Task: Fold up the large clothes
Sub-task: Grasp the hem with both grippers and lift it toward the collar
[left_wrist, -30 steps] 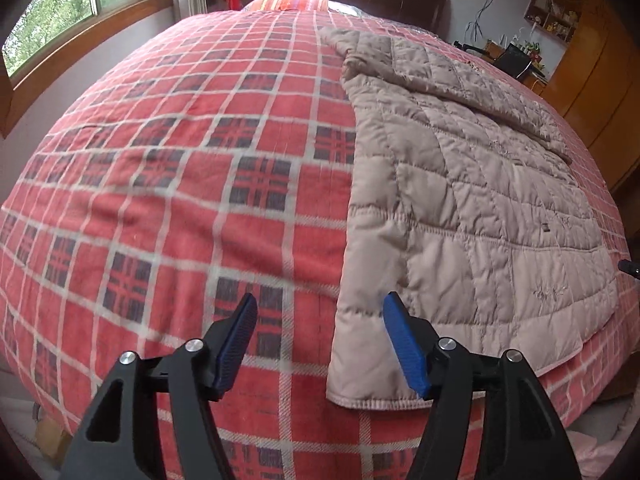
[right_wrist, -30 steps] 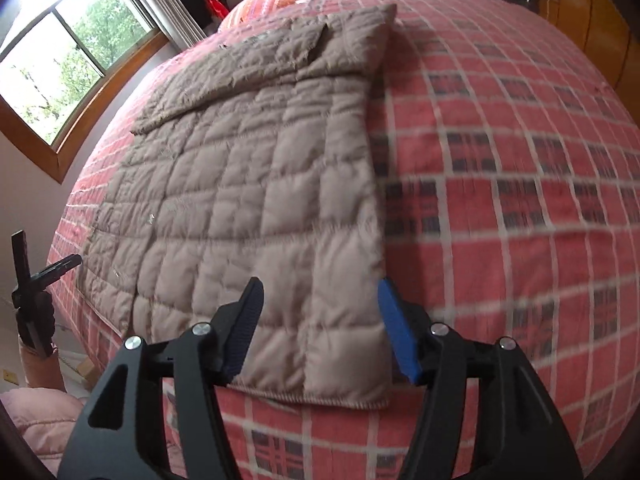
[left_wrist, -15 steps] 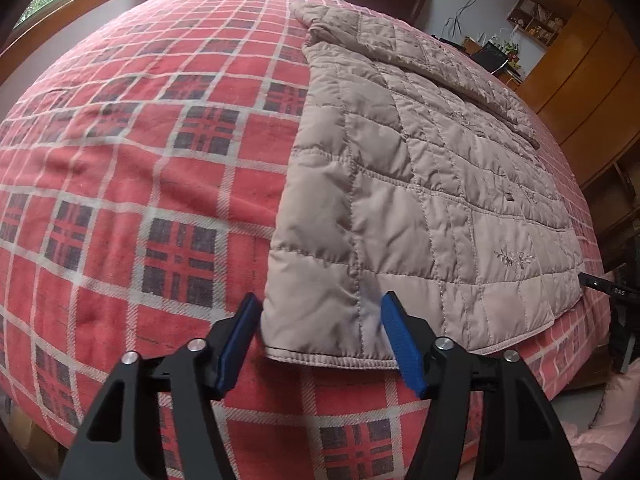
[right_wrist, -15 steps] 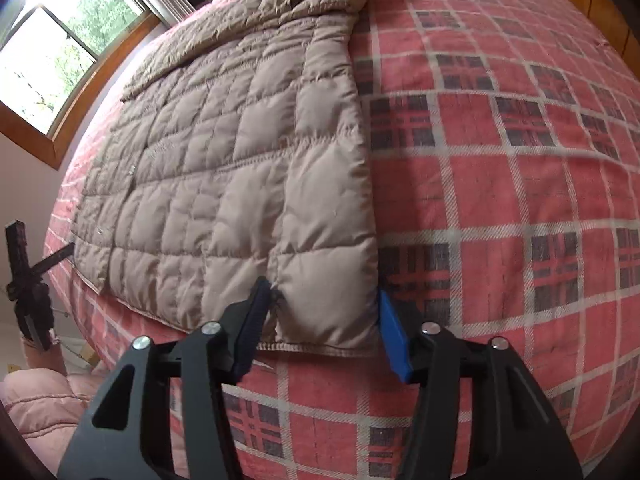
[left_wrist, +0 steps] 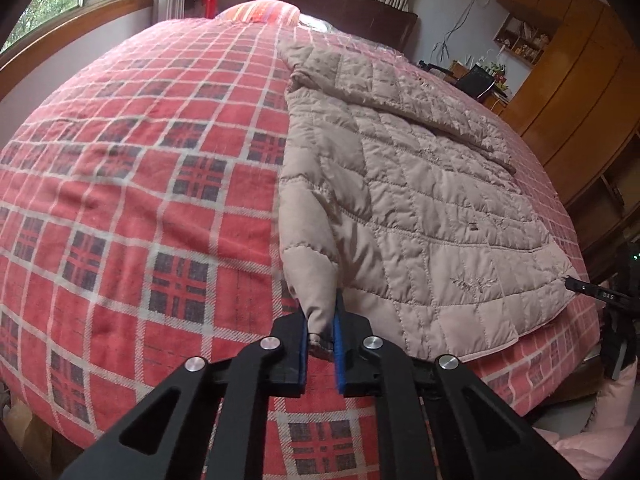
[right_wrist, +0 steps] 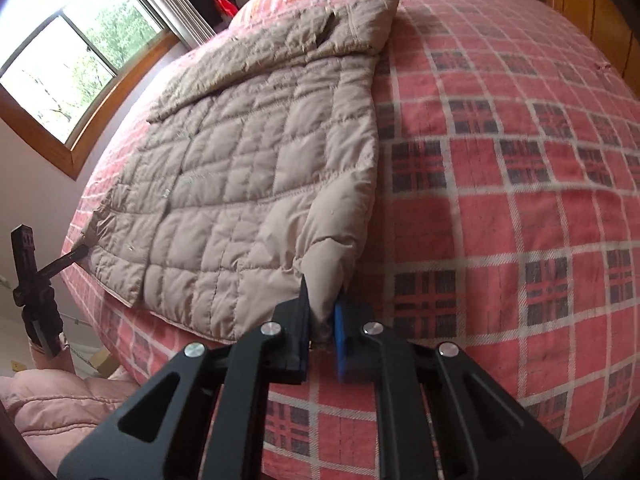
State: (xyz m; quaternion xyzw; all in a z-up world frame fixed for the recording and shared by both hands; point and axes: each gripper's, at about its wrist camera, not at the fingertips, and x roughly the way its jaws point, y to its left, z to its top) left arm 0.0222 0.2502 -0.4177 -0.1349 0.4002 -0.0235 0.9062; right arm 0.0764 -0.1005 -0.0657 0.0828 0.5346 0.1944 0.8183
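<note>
A beige quilted jacket (left_wrist: 420,184) lies flat on a bed with a red plaid cover (left_wrist: 140,184). My left gripper (left_wrist: 321,344) is shut on the jacket's near left hem corner, which is bunched and lifted between the blue pads. In the right wrist view the same jacket (right_wrist: 248,168) spreads to the left, and my right gripper (right_wrist: 322,332) is shut on its near right hem corner, also pinched up. Each gripper shows small at the far hem corner in the other's view: the right gripper (left_wrist: 600,294) and the left gripper (right_wrist: 48,268).
The bed's near edge runs just below both grippers. A pink padded garment (right_wrist: 60,412) lies off the bed at lower left. Wooden cabinets (left_wrist: 568,80) stand on the right, a window (right_wrist: 60,60) on the left, a pillow (left_wrist: 260,12) at the head.
Both grippers went from open, straddling the hem corners, to shut on them. The pinched corners now stand lifted off the bed cover.
</note>
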